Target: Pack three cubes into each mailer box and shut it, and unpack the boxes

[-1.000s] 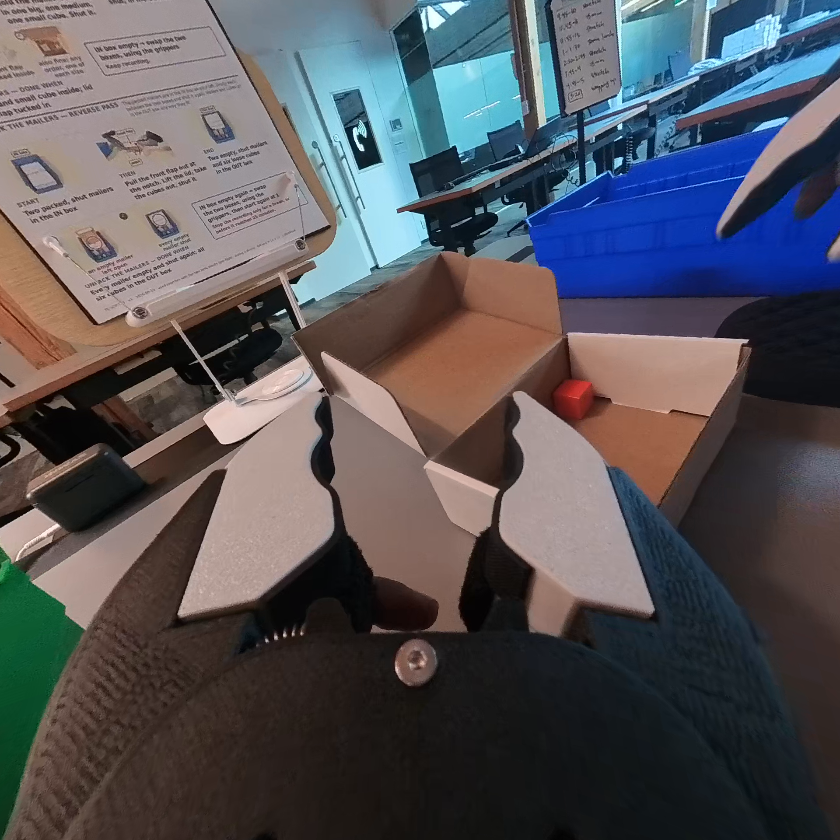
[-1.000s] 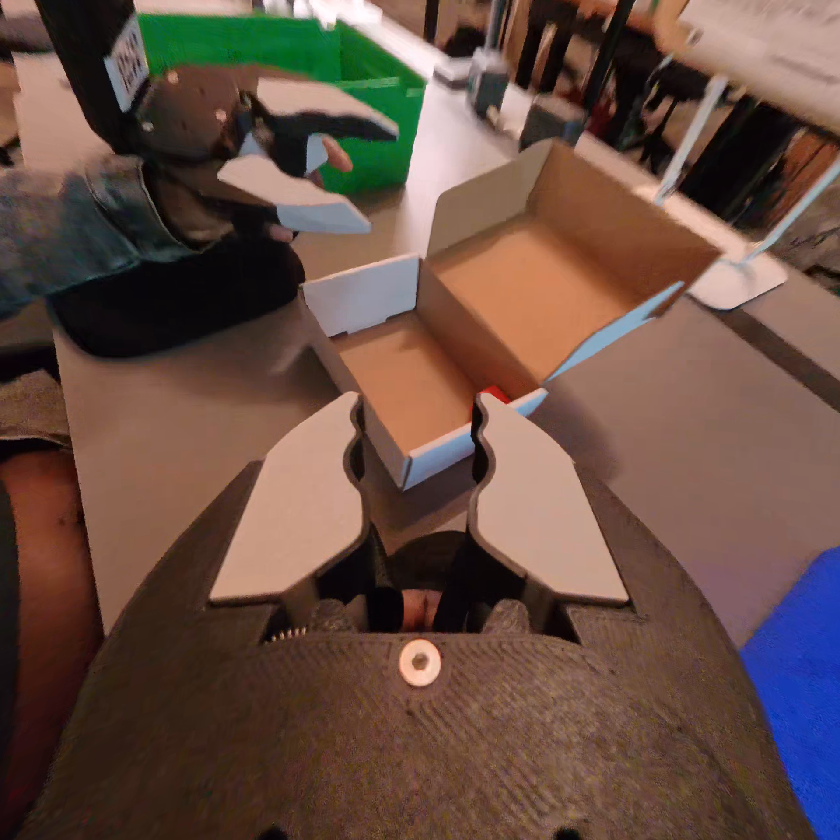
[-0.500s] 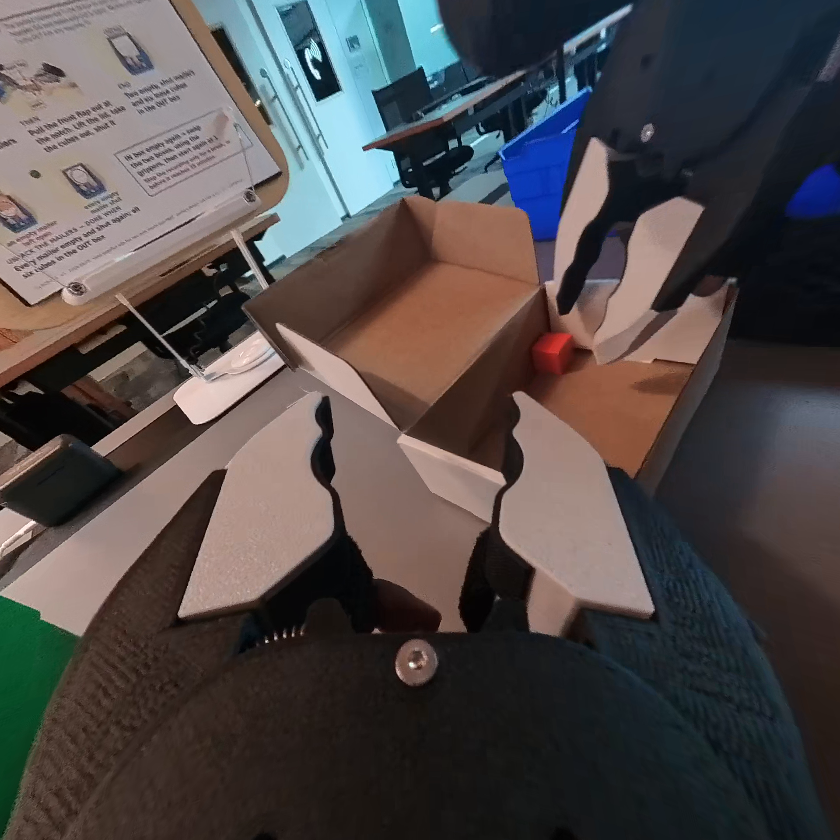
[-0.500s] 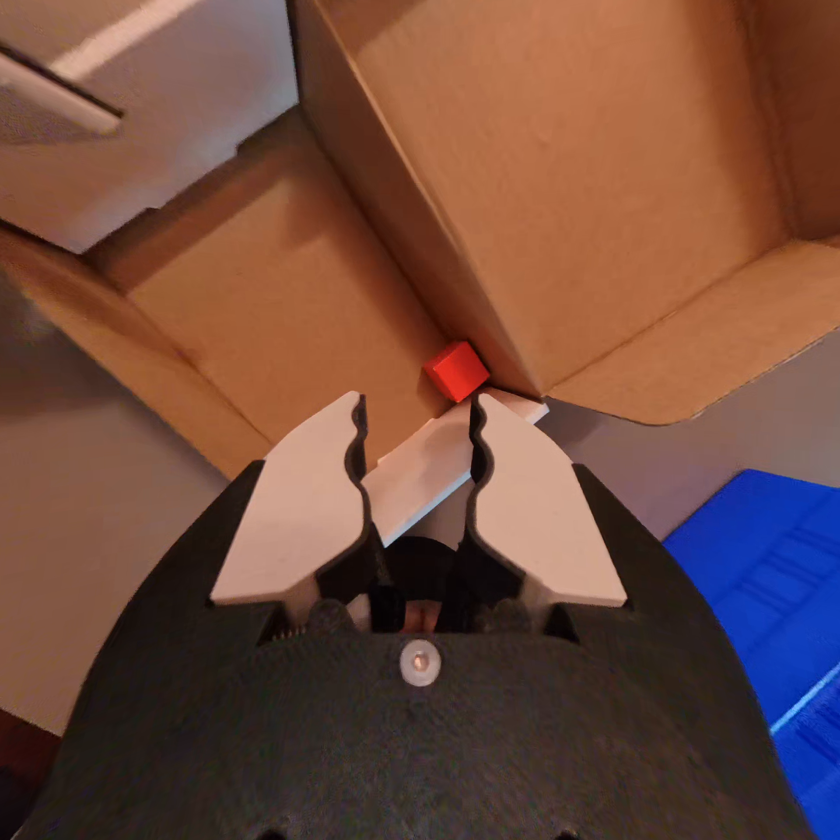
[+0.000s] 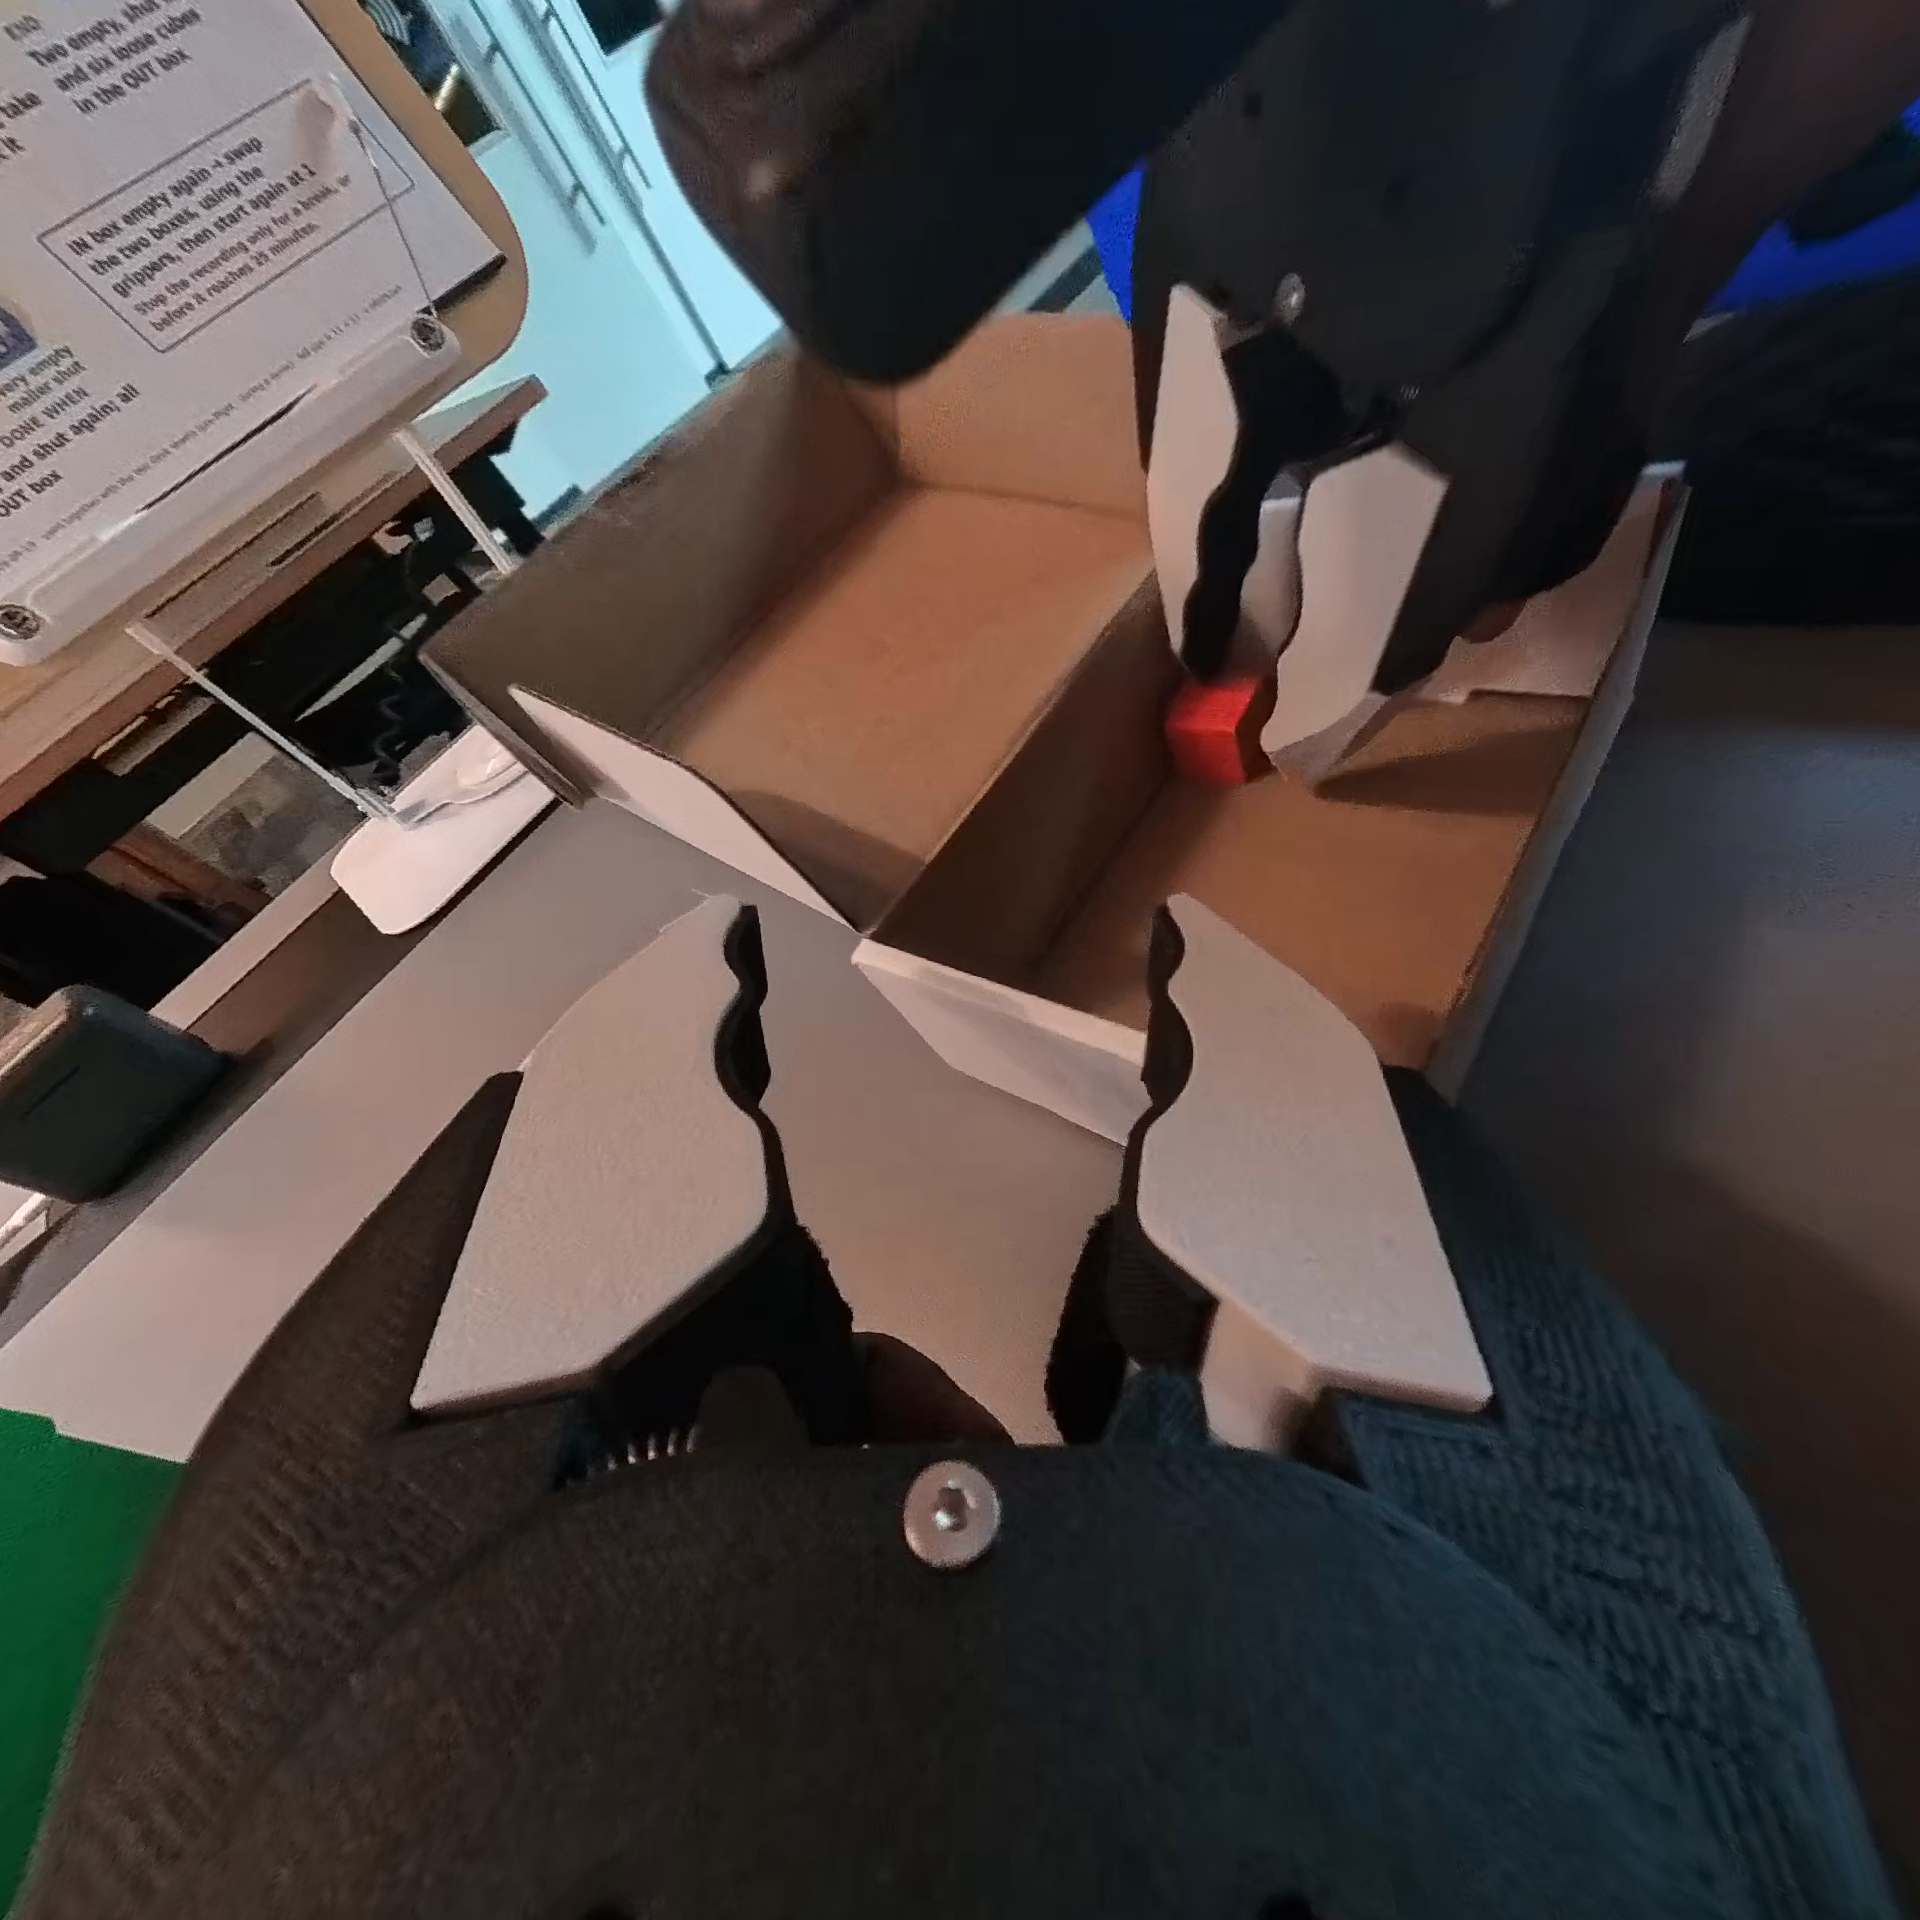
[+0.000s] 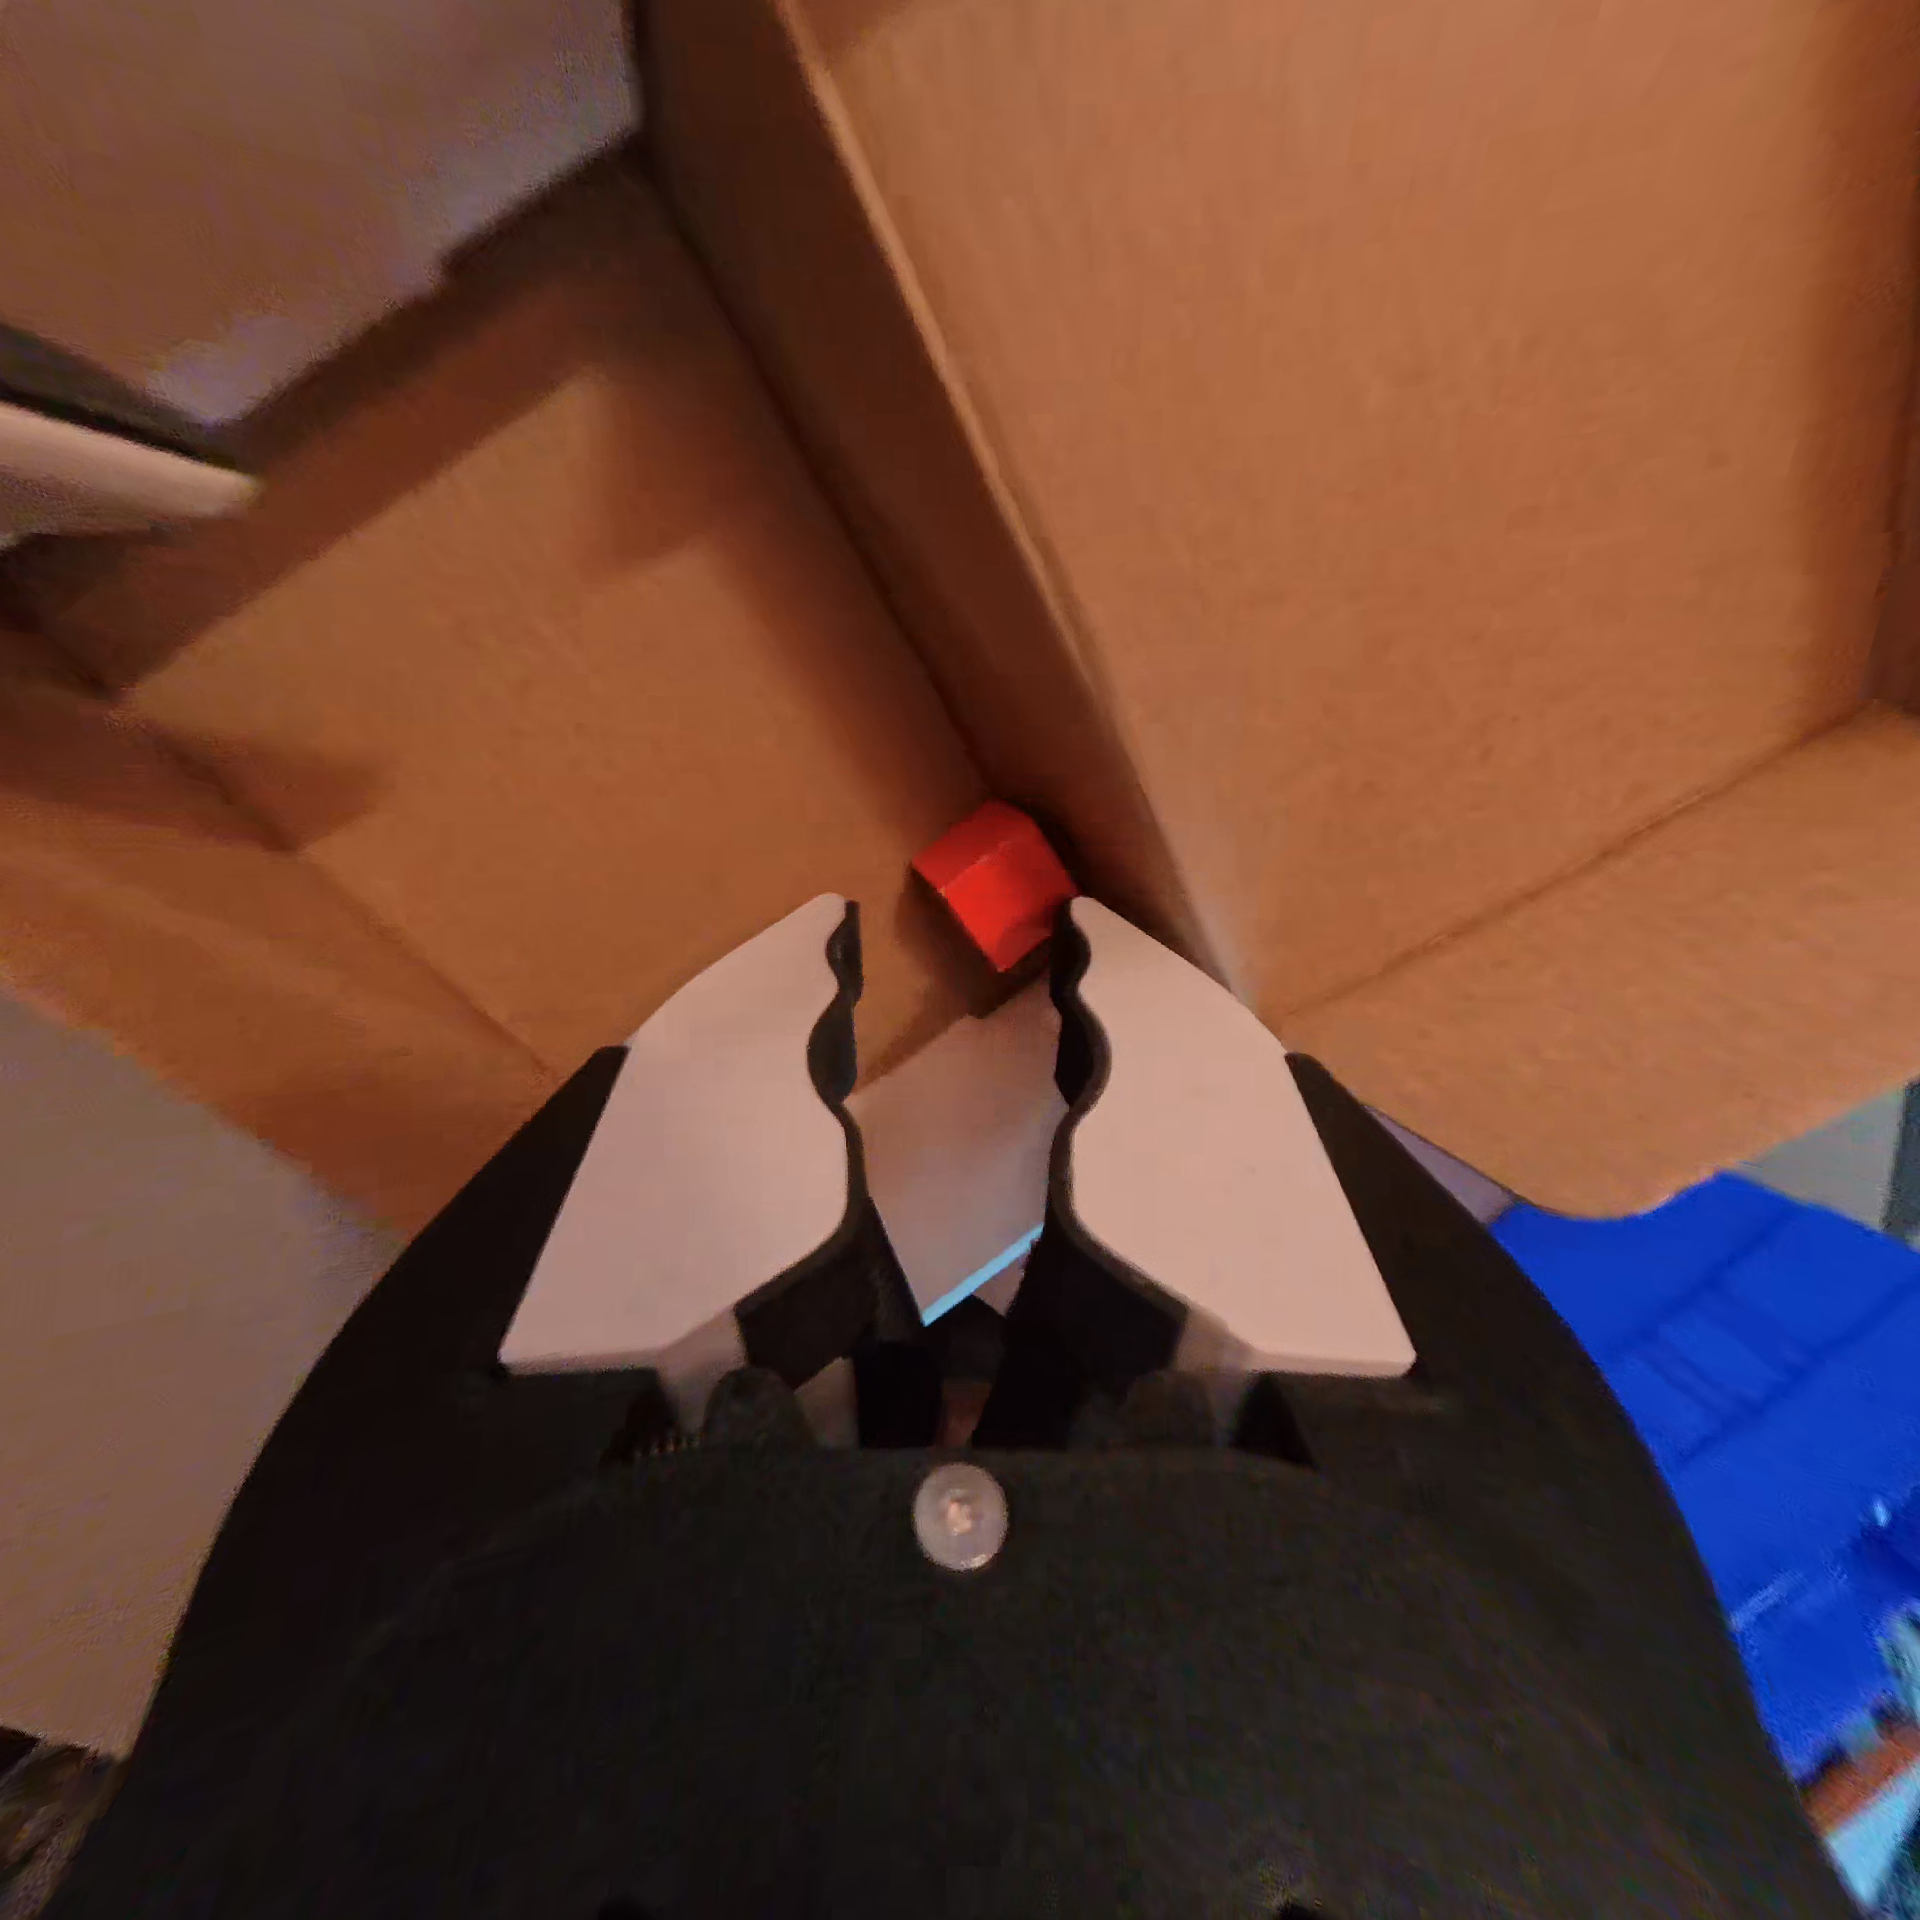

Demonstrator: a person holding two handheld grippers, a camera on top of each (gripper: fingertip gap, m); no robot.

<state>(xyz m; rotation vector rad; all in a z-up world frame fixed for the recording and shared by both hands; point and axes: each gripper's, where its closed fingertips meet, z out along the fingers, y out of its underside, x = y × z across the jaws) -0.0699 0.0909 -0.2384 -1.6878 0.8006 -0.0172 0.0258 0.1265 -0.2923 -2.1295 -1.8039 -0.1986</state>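
Note:
An open cardboard mailer box (image 5: 1351,894) lies on the grey table with its lid (image 5: 883,623) folded back. A small red cube (image 5: 1210,727) sits on the box floor in the corner against the hinge wall. My right gripper (image 5: 1242,675) reaches down into the box, open, with its fingertips at the cube. In the right wrist view the cube (image 6: 992,883) lies just beyond the tips of my right gripper (image 6: 956,920), nearer the right finger, on the box floor (image 6: 520,675). My left gripper (image 5: 956,935) is open and empty by the box's near corner flap.
An instruction board (image 5: 208,208) on a stand with a white base (image 5: 436,852) stands at the far left. A black device (image 5: 83,1091) lies at the left table edge. A green bin (image 5: 62,1507) is at the near left. A blue bin (image 6: 1714,1403) is right of the box. My left gripper is the nearer one to the black device (image 5: 83,1091): about 40 centimetres, against 50 centimetres.
My right gripper has swung over the box and come down into it, to the red cube. My left gripper has moved a little closer to the box's near corner.

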